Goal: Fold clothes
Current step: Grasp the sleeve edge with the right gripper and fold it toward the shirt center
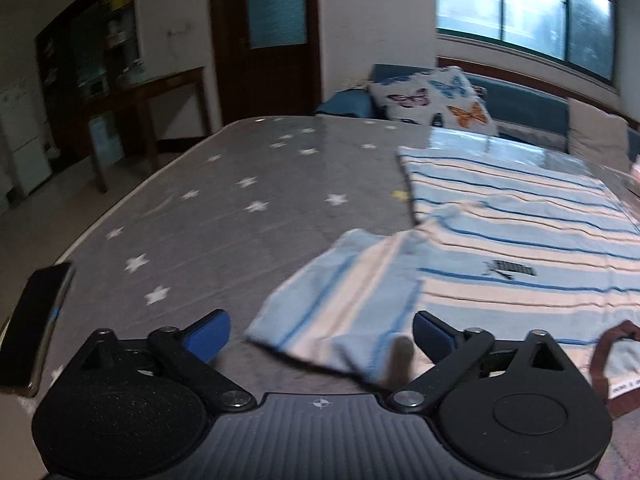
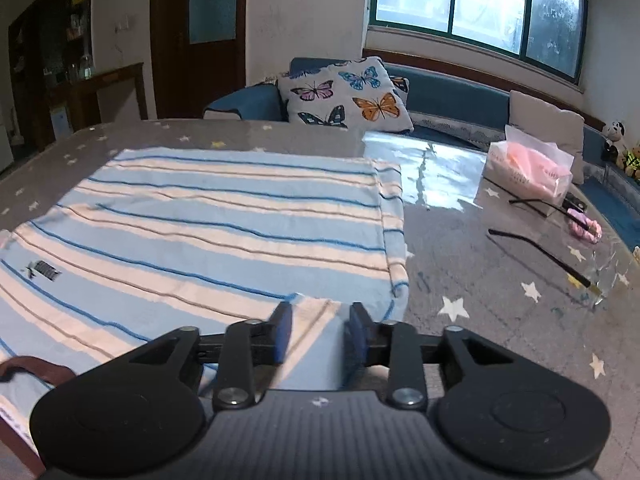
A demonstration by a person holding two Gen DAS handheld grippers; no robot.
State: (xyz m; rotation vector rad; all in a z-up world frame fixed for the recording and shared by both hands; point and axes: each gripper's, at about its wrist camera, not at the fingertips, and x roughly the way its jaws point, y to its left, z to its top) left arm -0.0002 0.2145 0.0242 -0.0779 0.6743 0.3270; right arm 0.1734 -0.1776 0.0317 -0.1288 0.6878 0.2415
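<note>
shirt [image 2: 224,224]: light blue and cream stripes, with thin dark blue and brown lines
shirt collar [image 2: 36,368]: dark brown
shirt logo [image 1: 510,270]: black
worktop [image 1: 208,216]: grey, with white stars and a few yellow ones
my left tongs [image 1: 322,332]: black, with blue pads
my right tongs [image 2: 318,332]: black, with blue pads too
pillow [image 2: 344,94]: white, with butterflies in pink, blue, orange and black
sofa [image 2: 452,96]: dark blue
tissue pack [image 2: 528,168]: clear, pink inside
door [image 1: 264,36]: dark brown
phone [image 1: 34,320]: black
</note>
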